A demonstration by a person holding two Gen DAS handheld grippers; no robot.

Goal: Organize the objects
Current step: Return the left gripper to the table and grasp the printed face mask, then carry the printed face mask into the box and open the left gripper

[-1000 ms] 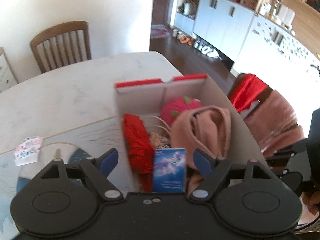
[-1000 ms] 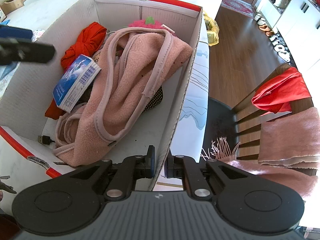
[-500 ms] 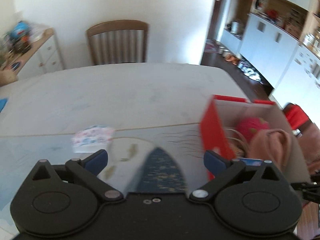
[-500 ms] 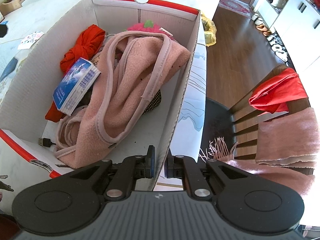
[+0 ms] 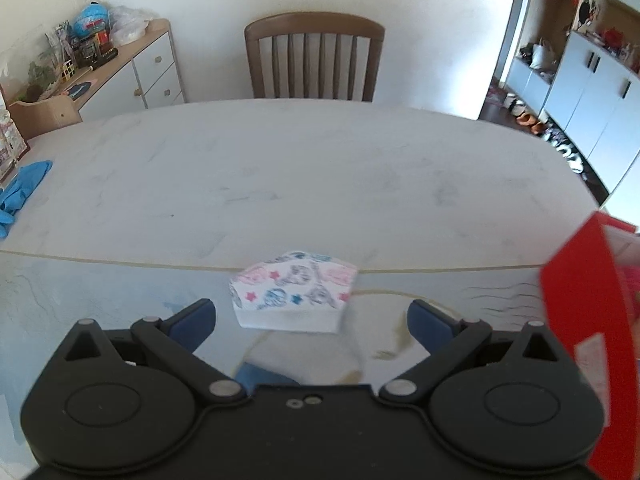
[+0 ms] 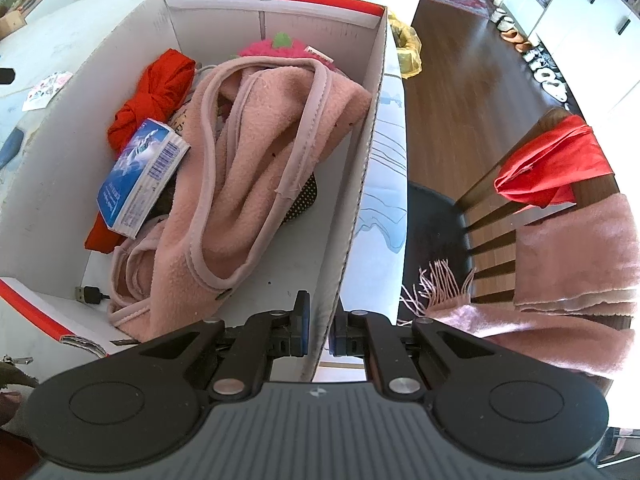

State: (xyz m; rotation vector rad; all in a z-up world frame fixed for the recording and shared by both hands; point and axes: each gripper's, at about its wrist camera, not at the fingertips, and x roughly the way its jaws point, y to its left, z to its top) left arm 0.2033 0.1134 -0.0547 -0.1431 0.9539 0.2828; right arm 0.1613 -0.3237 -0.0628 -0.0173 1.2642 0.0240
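A folded patterned face mask (image 5: 294,290) lies on the table just ahead of my left gripper (image 5: 310,316), which is open and empty. The mask also shows small in the right wrist view (image 6: 46,88). My right gripper (image 6: 318,330) is shut on the right wall of the white cardboard box with red rim (image 6: 360,184). In the box lie a pink fleece garment (image 6: 256,168), a red cloth (image 6: 156,92), a blue tissue pack (image 6: 140,172), a pink strawberry plush (image 6: 280,46) and a USB cable (image 6: 90,294). The box's red corner (image 5: 588,320) shows at right in the left wrist view.
A wooden chair (image 5: 314,60) stands at the table's far side. Blue gloves (image 5: 20,192) lie at the table's left edge. A sideboard (image 5: 120,68) with clutter stands at back left. Another chair (image 6: 560,208) draped with red and pink cloths stands right of the box.
My left gripper has swung left, away from above the box, and now faces the face mask on the table. My right gripper has kept its hold on the box wall.
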